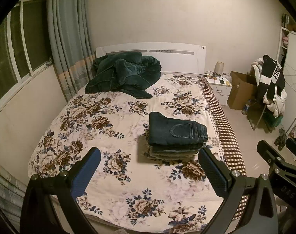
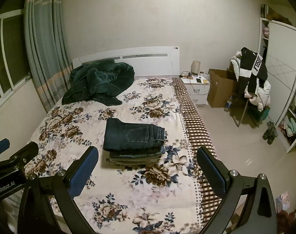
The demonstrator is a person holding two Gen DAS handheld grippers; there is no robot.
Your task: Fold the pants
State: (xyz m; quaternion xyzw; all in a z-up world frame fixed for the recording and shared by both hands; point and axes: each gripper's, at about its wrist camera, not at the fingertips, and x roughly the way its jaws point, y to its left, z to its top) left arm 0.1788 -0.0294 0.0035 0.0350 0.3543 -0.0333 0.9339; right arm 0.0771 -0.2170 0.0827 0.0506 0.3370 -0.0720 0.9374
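Note:
A stack of folded pants (image 1: 177, 134) (image 2: 134, 138) lies on the floral bed cover (image 1: 109, 128) (image 2: 73, 124), near the bed's right side. Dark blue jeans with a back pocket showing are on top. My left gripper (image 1: 149, 165) hovers open above the foot of the bed, short of the stack, with nothing between its fingers. My right gripper (image 2: 148, 163) is open too and empty, held just to the right of the left one. The right gripper's tip (image 1: 274, 156) shows at the right edge of the left wrist view, and the left gripper's tip (image 2: 15, 152) at the left edge of the right wrist view.
A crumpled dark green blanket (image 1: 124, 74) (image 2: 97, 81) sits by the white headboard (image 1: 167, 52). Right of the bed stand a nightstand (image 2: 196, 89), a cardboard box (image 2: 222, 85), a chair draped with clothes (image 2: 253, 78) and a wardrobe (image 2: 284, 78). Curtains (image 1: 70, 39) and a window are at left.

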